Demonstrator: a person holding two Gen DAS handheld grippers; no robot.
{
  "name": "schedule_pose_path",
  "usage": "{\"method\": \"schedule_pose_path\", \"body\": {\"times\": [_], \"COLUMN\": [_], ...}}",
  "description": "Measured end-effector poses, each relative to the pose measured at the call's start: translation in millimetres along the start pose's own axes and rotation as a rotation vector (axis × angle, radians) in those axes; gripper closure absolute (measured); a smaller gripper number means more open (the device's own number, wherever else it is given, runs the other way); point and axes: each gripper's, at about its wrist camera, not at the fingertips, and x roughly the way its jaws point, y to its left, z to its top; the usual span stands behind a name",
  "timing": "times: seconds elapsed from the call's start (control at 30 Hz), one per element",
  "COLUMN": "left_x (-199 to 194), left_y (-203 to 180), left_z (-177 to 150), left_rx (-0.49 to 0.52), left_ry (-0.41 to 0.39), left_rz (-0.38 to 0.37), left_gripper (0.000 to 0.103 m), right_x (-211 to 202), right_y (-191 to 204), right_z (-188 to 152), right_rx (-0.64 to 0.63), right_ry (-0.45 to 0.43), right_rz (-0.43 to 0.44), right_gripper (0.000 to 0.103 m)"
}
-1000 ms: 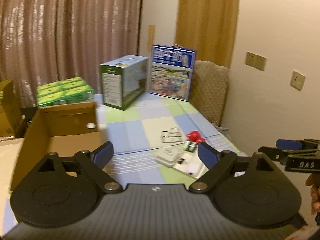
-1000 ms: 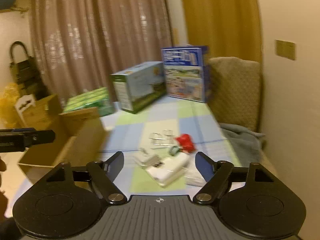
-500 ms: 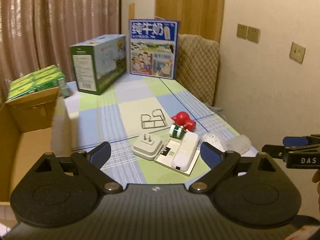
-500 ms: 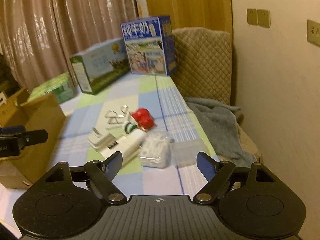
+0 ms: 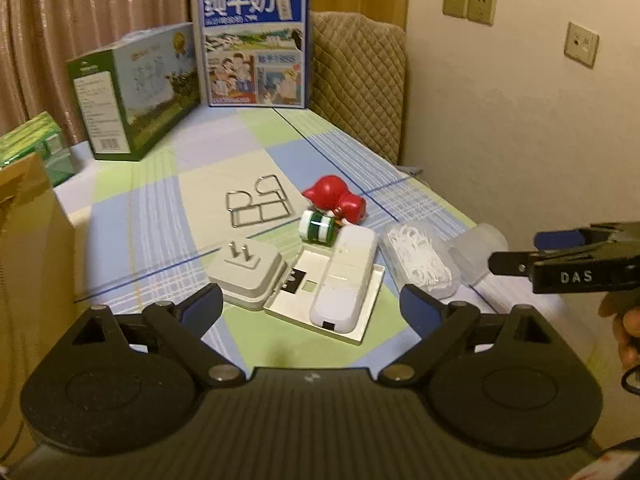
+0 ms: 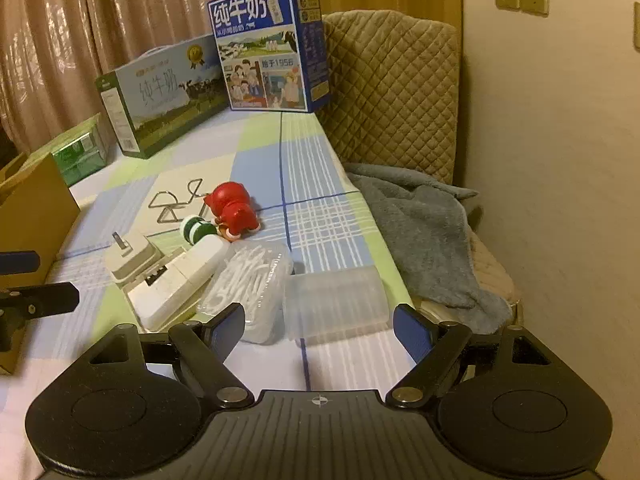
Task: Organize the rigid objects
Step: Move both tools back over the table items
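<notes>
Small items lie clustered on the checked tablecloth: a grey plug adapter (image 5: 248, 270), a white case on a flat tray (image 5: 342, 284), a green-and-white roll (image 5: 318, 229), a red figurine (image 5: 336, 200), a wire puzzle (image 5: 258, 205), a clear box of white picks (image 6: 248, 280) and a clear lid (image 6: 334, 300). My left gripper (image 5: 312, 306) is open, hovering over the white case. My right gripper (image 6: 320, 326) is open too, with the clear lid just beyond its fingertips, nothing held.
An open cardboard box (image 5: 28, 248) stands at the left. Two milk cartons (image 5: 256, 42) (image 5: 132, 88) and green packs (image 6: 80, 152) stand at the back. A quilted chair with a grey towel (image 6: 424, 232) sits past the table's right edge, by the wall.
Both grippers have sunk and come closer to the cluster of small items, which now looks larger. The left view swung right, away from the cardboard box. Both stayed open.
</notes>
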Motion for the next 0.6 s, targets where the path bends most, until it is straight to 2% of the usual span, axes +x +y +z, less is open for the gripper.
{"method": "schedule_pose_path", "body": {"times": [0.2, 0.6], "left_x": [22.4, 29.0], "left_y": [5.5, 1.8], "left_z": [-1.8, 1.9], "left_rx": [0.001, 0.027], "left_ry": [0.038, 0.043], "left_rz": [-0.015, -0.033], "left_gripper": [0.01, 0.01], "right_x": [22.6, 52.0], "right_y": [-7.9, -13.3], "right_z": [0.1, -0.3], "right_rx": [-0.014, -0.037], "right_ry": [0.017, 0.035], "right_rz": [0.004, 0.03], "right_gripper": [0.024, 0.025]}}
